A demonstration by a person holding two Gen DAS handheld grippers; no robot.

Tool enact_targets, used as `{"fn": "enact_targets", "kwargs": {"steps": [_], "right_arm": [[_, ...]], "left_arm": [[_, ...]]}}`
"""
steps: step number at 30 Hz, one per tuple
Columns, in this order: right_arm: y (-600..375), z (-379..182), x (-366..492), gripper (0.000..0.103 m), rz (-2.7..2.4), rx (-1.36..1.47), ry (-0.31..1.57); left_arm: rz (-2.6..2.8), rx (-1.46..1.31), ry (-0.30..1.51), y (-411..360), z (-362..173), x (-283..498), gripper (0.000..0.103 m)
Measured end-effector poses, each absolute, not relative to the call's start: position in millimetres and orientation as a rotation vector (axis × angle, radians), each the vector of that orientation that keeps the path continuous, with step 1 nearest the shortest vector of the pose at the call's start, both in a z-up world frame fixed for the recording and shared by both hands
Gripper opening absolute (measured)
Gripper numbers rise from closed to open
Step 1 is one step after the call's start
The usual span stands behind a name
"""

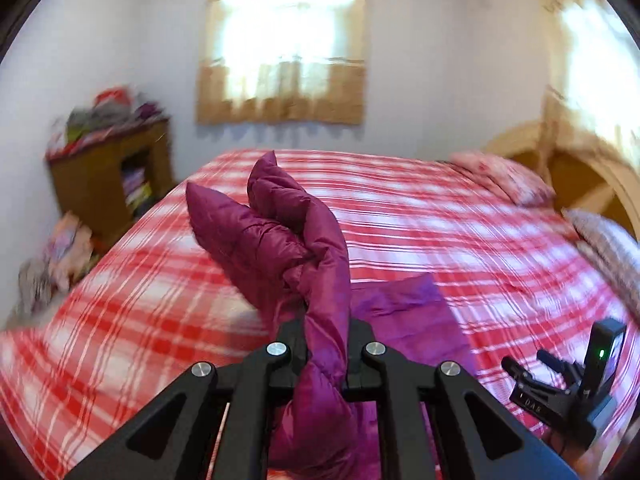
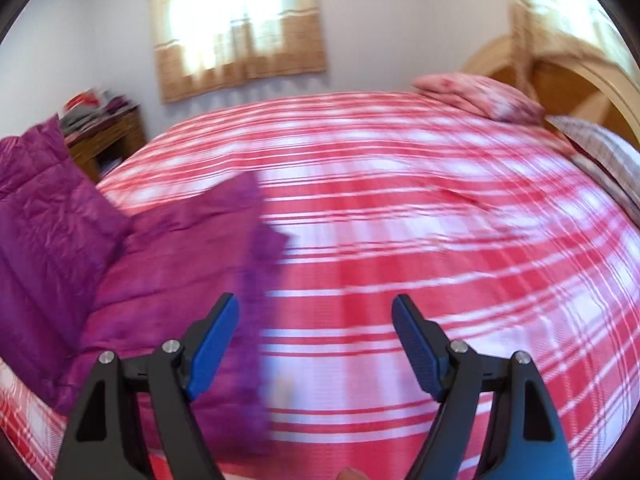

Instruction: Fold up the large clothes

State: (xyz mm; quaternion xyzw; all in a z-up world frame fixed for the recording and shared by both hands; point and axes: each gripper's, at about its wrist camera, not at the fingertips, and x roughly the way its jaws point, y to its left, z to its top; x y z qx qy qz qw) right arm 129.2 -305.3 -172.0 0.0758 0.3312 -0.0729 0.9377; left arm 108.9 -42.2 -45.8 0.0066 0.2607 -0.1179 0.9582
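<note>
A magenta quilted puffer jacket (image 1: 280, 232) lies on the red-and-white plaid bed (image 1: 460, 232). My left gripper (image 1: 326, 344) is shut on a bunched part of the jacket and holds it up above the bed, the fabric standing up ahead of the jaws. My right gripper (image 2: 316, 320) is open and empty, low over the bed, its blue pads (image 2: 214, 344) just right of the jacket (image 2: 168, 264) spread on the bed. The right gripper also shows at the lower right of the left wrist view (image 1: 532, 376).
Two pillows (image 2: 484, 96) lie at the head of the bed by a wooden headboard (image 2: 560, 76) on the right. A wooden shelf (image 1: 108, 176) piled with clothes stands at the far left, more clothes on the floor below. A curtained window (image 1: 284, 48) is in the far wall.
</note>
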Motion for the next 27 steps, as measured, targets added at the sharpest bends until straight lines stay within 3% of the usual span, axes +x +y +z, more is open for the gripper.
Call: {"fn": "enact_targets", "kwargs": {"steps": [4, 10, 15, 19, 20, 22, 25, 27], "right_arm": [[-350.5, -177.1, 120.3, 0.081, -0.218, 0.225, 0.681], [-389.2, -195.6, 107.0, 0.081, -0.264, 0.288, 0.715], [-399.5, -209.9, 106.9, 0.081, -0.268, 0.311, 0.745], [-404.6, -211.6, 109.9, 0.081, -0.277, 0.313, 0.754], [-406.6, -211.3, 110.8, 0.081, -0.279, 0.312, 0.755], [-407.6, -204.4, 112.2, 0.081, -0.292, 0.296, 0.749], [-403.9, -186.7, 118.3, 0.081, -0.282, 0.277, 0.750], [-393.1, -167.3, 125.2, 0.067, -0.264, 0.245, 0.743]], "left_arm": [[-0.294, 0.177, 0.520, -115.7, -67.6, 104.7, 0.008], [-0.348, 0.404, 0.587, -191.3, -142.6, 103.3, 0.009], [-0.326, 0.601, 0.525, -226.5, -166.8, 81.7, 0.020], [-0.387, 0.610, 0.433, -227.2, -134.0, 53.7, 0.042], [-0.398, 0.601, 0.408, -222.4, -122.2, 46.4, 0.061], [-0.410, 0.547, 0.374, -206.8, -104.0, 40.8, 0.084], [-0.361, 0.424, 0.392, -166.4, -82.4, 60.1, 0.087], [-0.238, 0.354, 0.458, -134.1, -78.9, 94.5, 0.087]]}}
